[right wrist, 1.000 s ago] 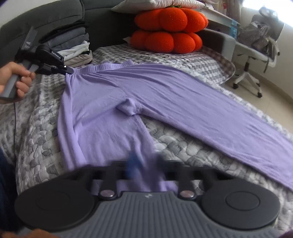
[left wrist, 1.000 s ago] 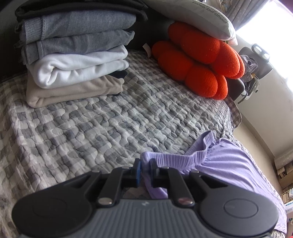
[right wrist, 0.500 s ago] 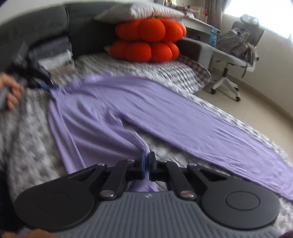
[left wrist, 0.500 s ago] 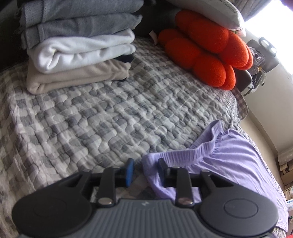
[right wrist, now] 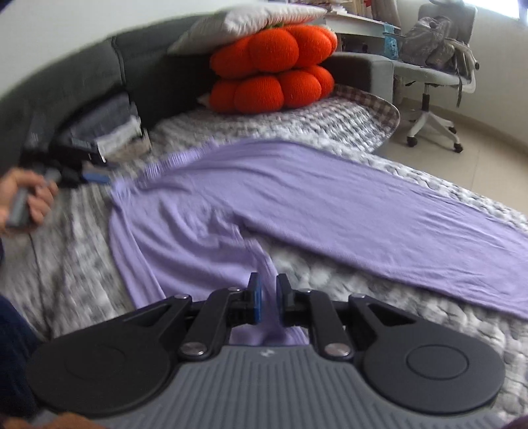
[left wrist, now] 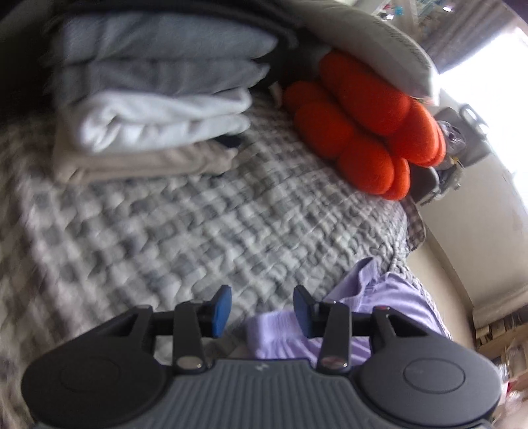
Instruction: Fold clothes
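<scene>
Daylight floods in from a window [left wrist: 514, 66] at the upper right of the left wrist view, blown out to plain white, and the bedspread [left wrist: 198, 224] below it is evenly lit with soft shadows. Motion blur smears the stack of folded clothes [left wrist: 155, 95] and the person's hand [right wrist: 29, 201]. Both fisheye views bend and darken towards the corners.

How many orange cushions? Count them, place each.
2. The lower orange cushion lies on the quilt; the upper orange cushion sits on it, under a pillow. Others may be hidden.
</scene>
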Motion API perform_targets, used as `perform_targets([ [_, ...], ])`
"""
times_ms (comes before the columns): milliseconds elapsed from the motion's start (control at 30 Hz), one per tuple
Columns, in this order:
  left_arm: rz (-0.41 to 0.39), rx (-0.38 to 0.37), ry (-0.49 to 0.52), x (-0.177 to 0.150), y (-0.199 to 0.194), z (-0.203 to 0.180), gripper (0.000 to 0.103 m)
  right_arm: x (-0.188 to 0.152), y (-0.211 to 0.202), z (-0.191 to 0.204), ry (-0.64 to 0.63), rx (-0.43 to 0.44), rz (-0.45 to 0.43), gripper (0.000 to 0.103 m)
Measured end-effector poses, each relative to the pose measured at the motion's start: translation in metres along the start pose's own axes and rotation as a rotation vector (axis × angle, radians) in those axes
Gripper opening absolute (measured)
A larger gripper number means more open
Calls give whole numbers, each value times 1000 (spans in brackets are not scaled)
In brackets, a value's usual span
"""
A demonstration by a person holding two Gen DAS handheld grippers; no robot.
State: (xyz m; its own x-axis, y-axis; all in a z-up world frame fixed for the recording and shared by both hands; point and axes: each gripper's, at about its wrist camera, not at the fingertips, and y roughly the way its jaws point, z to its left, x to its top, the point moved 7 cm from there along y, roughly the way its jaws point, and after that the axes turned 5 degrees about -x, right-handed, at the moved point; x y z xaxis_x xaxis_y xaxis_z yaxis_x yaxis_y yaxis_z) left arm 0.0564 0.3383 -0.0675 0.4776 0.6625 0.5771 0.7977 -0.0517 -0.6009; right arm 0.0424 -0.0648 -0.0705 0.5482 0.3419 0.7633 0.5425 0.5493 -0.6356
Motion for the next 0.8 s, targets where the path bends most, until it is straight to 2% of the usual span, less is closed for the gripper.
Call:
perform_targets([
  [67,16,-48,56,2,9,-16,55,6,1,-1,21,16,-10,15],
  [200,53,-99,123,6,35,-47,57,2,4,-5,25,6,0,15],
  [267,81,-124,147,8,52,-62,63,0,5,-7,26,1,5,15],
  [333,108,-125,185,7,68,-75,65,-1,7,-9,28,-4,11,15],
  [467,163,-81,279,-4,99,-90,65,-3,5,-14,45,-2,1,15],
  [567,175,-47,340,-10,114,-95,58,-5,10,-16,48,-6,12,15],
  [600,165,-45,369,-9,115,-98,51,-5,11,-16,48,-8,14,15],
  [633,167,-41,383,-9,117,-100,28,-5,13,-16,48,-9,15,15],
  [800,121,-39,354,-4,118,-99,19,-4,16,-20,54,-23,8,15],
])
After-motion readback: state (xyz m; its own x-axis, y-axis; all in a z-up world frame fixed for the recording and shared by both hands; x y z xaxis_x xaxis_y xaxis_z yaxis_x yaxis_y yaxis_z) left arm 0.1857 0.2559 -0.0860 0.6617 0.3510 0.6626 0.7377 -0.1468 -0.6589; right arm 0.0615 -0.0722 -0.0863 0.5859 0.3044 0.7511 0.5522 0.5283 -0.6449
